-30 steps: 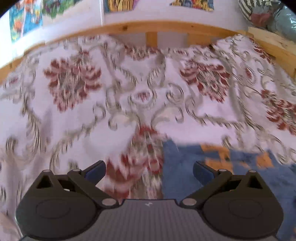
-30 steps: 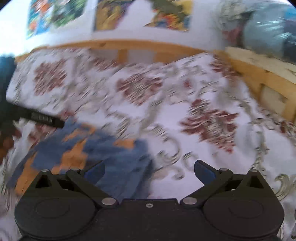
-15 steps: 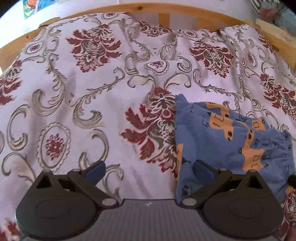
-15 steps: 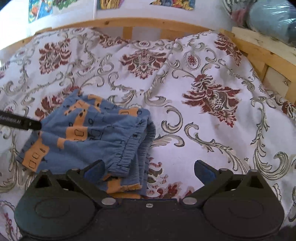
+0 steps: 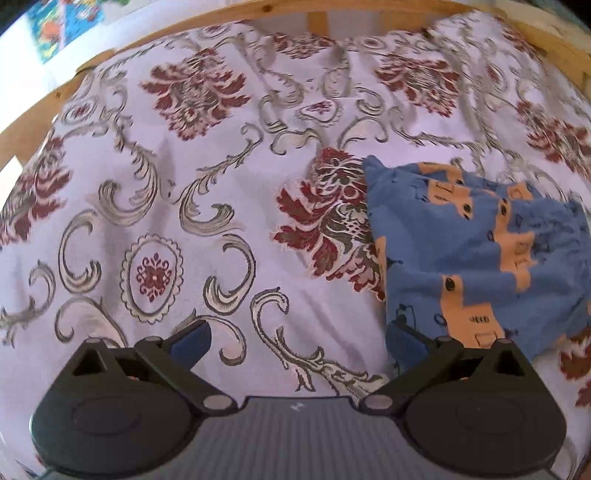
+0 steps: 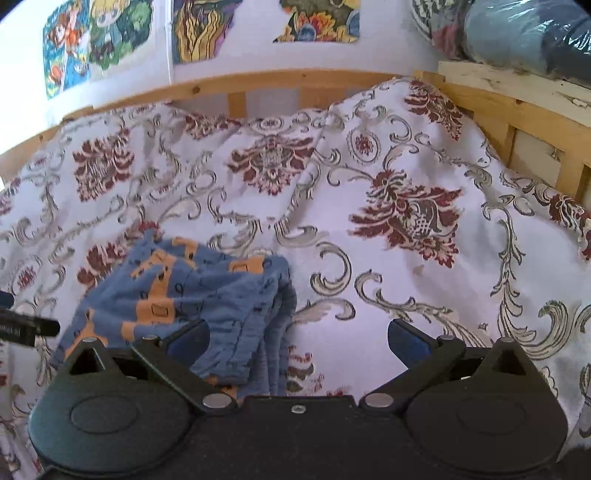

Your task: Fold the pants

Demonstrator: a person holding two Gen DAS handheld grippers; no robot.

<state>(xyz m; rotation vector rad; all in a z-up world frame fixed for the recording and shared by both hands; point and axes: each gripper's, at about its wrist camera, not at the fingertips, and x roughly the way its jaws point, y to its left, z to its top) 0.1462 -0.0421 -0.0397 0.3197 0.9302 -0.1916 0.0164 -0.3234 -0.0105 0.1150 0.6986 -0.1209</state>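
Observation:
Small blue pants [image 5: 476, 258] with orange vehicle prints lie folded in a compact pile on a floral bedspread [image 5: 166, 221]. In the left wrist view they sit at the right, and my left gripper [image 5: 297, 341] stands open with nothing between its fingers, its right fingertip over the pants' near-left corner. The right wrist view shows the same pants [image 6: 192, 295] at lower left, waistband edge facing right. My right gripper [image 6: 297, 341] is open and empty too, its left finger above the pants' near edge. The tip of the left gripper [image 6: 26, 326] pokes in at the far left.
A wooden bed rail [image 6: 258, 85] runs along the far side and a slatted end [image 6: 517, 122] along the right. Posters [image 6: 99, 40] hang on the wall. Bagged bedding [image 6: 524, 33] rests on the top right ledge. Bare bedspread [image 6: 424, 277] spreads to the right of the pants.
Both grippers stayed open while the views swung from blurred motion to steady. The left one has drawn back to the left of the pants, and the right one has tilted upward.

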